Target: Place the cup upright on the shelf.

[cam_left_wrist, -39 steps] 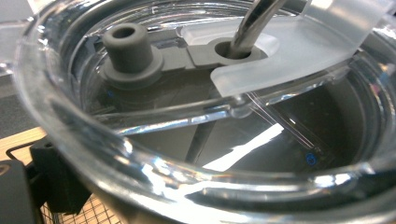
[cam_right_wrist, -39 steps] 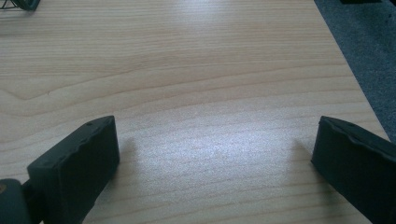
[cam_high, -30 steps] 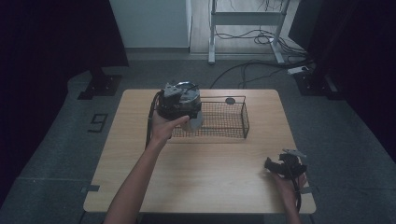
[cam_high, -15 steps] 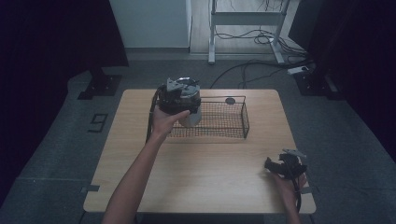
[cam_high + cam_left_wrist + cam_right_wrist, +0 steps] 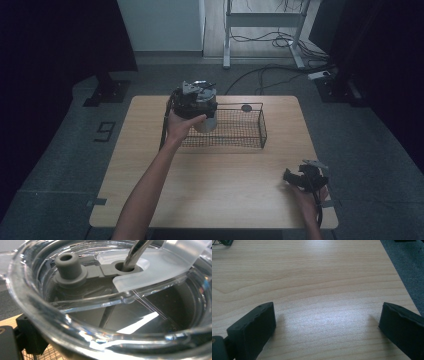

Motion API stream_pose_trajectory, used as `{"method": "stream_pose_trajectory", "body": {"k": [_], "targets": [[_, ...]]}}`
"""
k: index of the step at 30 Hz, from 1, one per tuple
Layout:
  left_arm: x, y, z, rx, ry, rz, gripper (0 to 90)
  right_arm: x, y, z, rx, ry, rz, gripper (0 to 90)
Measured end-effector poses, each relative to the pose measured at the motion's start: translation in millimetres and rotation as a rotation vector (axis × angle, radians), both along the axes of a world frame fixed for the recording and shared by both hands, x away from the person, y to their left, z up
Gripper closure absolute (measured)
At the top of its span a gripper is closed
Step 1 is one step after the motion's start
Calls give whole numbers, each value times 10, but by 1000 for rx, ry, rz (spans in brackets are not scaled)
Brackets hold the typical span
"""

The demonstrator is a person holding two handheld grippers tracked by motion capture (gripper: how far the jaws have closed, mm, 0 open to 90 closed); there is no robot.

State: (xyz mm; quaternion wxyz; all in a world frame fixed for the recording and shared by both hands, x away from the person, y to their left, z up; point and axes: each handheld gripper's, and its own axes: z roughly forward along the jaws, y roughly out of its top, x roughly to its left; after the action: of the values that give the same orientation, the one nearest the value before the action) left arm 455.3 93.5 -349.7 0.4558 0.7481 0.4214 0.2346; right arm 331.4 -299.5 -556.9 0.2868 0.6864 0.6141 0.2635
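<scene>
A person's left hand holds my left gripper point(image 5: 192, 100) over the left end of a black wire basket point(image 5: 262, 129). It is shut on a steel tumbler point(image 5: 206, 122), whose body hangs just below the hand. In the left gripper view the tumbler's clear lid point(image 5: 155, 267) is very close, with a metal straw point(image 5: 136, 252) through it and a grey stopper point(image 5: 67, 265). One black finger point(image 5: 28, 338) presses the rim at lower left. My right gripper point(image 5: 292, 177) rests near the table's front right corner, open point(image 5: 327, 325) over bare wood.
The light wooden table point(image 5: 220, 180) has the basket at its far middle. A small dark round object point(image 5: 246, 107) lies just behind the basket. A cable trails from the left gripper down the table's left side. Grey floor surrounds the table.
The left hand has drifted slightly right and away with the tumbler, further over the basket's left end. The right gripper has stayed where it was.
</scene>
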Motion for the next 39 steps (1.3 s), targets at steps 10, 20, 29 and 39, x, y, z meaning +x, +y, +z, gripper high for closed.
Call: {"method": "stream_pose_trajectory", "body": {"k": [10, 20, 29, 39], "targets": [[123, -2, -95, 14, 15, 31, 43, -2, 1, 2, 0, 2, 0, 8], [230, -21, -195, 19, 28, 42, 42, -3, 1, 1, 0, 1, 0, 12], [292, -98, -322, 30, 40, 43, 42, -4, 1, 2, 1, 0, -1, 14], [363, -132, -525, 38, 72, 52, 42, -5, 1, 2, -1, -1, -1, 18]]}}
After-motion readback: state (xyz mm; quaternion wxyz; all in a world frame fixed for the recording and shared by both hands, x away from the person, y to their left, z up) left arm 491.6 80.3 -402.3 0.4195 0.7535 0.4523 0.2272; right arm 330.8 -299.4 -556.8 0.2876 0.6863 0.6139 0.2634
